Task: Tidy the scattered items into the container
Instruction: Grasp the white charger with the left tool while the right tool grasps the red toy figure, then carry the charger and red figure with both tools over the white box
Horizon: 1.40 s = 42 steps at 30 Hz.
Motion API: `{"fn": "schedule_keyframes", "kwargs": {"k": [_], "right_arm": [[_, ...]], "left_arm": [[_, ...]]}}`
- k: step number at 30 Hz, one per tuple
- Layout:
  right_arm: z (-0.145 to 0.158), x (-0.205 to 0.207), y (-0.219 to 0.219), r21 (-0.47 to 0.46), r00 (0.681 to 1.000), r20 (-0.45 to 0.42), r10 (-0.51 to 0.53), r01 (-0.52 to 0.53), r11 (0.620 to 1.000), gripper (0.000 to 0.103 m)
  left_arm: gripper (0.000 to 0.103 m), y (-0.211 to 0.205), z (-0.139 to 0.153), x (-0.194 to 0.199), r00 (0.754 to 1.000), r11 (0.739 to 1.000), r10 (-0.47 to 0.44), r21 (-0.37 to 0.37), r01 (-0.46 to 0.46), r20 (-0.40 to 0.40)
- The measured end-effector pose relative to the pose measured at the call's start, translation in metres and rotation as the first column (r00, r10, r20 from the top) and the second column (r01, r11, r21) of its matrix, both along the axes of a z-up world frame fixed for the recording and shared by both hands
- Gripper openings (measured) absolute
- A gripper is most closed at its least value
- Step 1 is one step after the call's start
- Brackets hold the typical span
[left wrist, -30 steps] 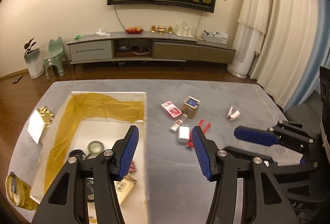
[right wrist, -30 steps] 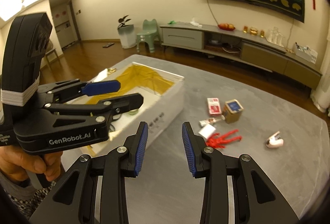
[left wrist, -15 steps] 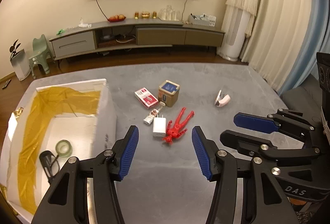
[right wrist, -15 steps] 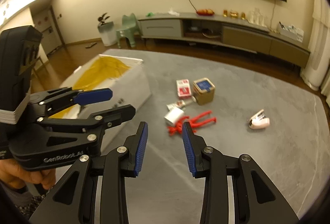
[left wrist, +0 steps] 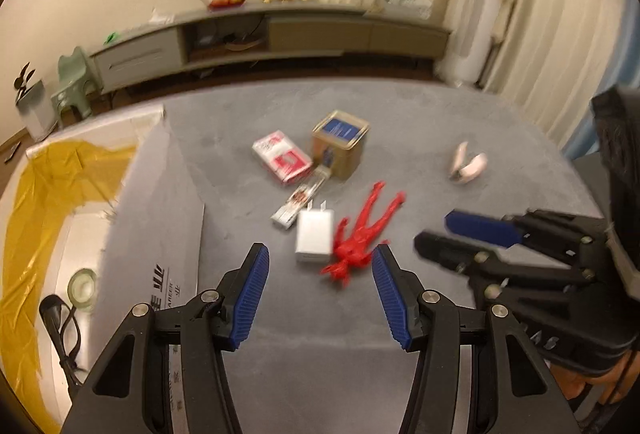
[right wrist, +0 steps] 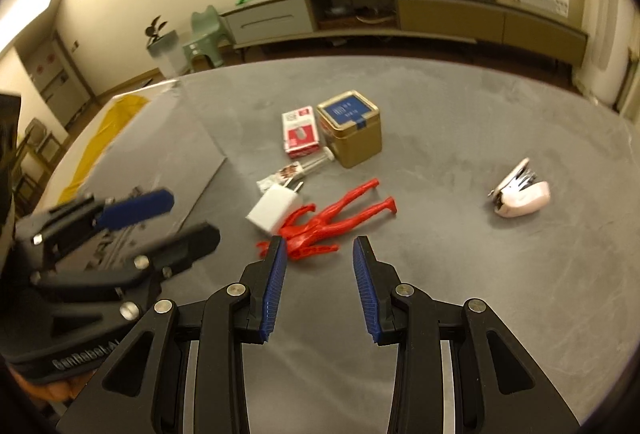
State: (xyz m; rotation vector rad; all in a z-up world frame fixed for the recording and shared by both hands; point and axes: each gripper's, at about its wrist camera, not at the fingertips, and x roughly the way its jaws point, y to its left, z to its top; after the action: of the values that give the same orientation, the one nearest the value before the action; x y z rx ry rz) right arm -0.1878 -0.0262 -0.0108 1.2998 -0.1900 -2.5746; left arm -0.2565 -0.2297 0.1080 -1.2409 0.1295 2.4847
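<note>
Grippers — left (left wrist: pixel 320 286), right (right wrist: pixel 318 274) (both agape) — near red figure (right wrist: pixel 328 218).

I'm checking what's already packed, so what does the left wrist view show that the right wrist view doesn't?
Only the left wrist view looks into the box: a tape roll and a black cable lie inside. Only the right wrist view shows the stapler sharply. Both show the red figure, white charger, gold tin, red-and-white pack, and both grippers, left and right, jaws open.
</note>
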Motion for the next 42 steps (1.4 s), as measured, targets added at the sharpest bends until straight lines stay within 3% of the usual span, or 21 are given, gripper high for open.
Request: {"fn": "schedule_keyframes", "kwargs": {"k": [5,11,14,17,21,25,27,28,30,31,42], "right_arm": [[-0.022,-0.030,0.006,-0.009,0.998,0.027,-0.058,0.058,0.998,0.037],[-0.038,-0.054,0.002,0.009,0.999,-0.005,-0.042,0.042,0.999,0.037],[-0.038,-0.058,-0.008,0.106,0.999,-0.010,0.032,-0.031,0.994,0.037],[-0.043,-0.057,-0.004,0.151,0.994,0.056,0.096,-0.103,0.983,0.037],[-0.042,-0.048,0.007,0.274,0.993,0.070,0.099,-0.115,0.955,0.037],[-0.042,-0.046,0.021,0.152,0.996,0.063,0.071,-0.079,0.985,0.047],[-0.048,-0.044,0.019,0.135,0.996,0.068,0.064,-0.072,0.988,0.047],[-0.052,-0.042,0.015,0.148,0.995,0.073,0.069,-0.080,0.986,0.048],[-0.056,-0.036,0.010,0.193,0.996,0.051,0.078,-0.086,0.977,0.043],[-0.056,-0.033,0.008,0.211,0.996,0.046,0.077,-0.085,0.974,0.029],[-0.035,-0.014,0.029,0.102,0.999,0.052,0.007,-0.013,0.995,0.029]], "left_arm": [[0.055,0.003,-0.025,-0.022,0.999,1.000,0.021,-0.001,-0.021,0.038],[0.055,0.006,-0.050,-0.041,0.998,1.000,0.028,0.005,-0.029,0.062],[0.057,0.004,-0.056,-0.044,0.998,1.000,0.030,0.008,-0.031,0.063],[0.058,0.003,-0.062,-0.046,0.997,0.999,0.031,-0.015,-0.030,0.074],[0.058,0.004,-0.063,-0.045,0.997,1.000,0.025,-0.013,-0.024,0.070],[0.061,0.008,-0.059,-0.046,1.000,1.000,0.020,-0.002,-0.020,0.024],[0.061,0.010,-0.064,-0.048,0.999,1.000,0.023,-0.001,-0.023,0.024],[0.055,0.010,-0.066,-0.047,0.999,1.000,0.018,0.006,-0.018,0.029],[0.032,0.011,-0.065,-0.045,1.000,1.000,0.000,0.007,0.000,0.020],[0.031,0.010,-0.064,-0.045,0.999,1.000,-0.002,0.016,0.002,0.032],[0.031,0.008,-0.041,-0.033,0.999,0.994,-0.027,0.106,0.024,0.028]]}}
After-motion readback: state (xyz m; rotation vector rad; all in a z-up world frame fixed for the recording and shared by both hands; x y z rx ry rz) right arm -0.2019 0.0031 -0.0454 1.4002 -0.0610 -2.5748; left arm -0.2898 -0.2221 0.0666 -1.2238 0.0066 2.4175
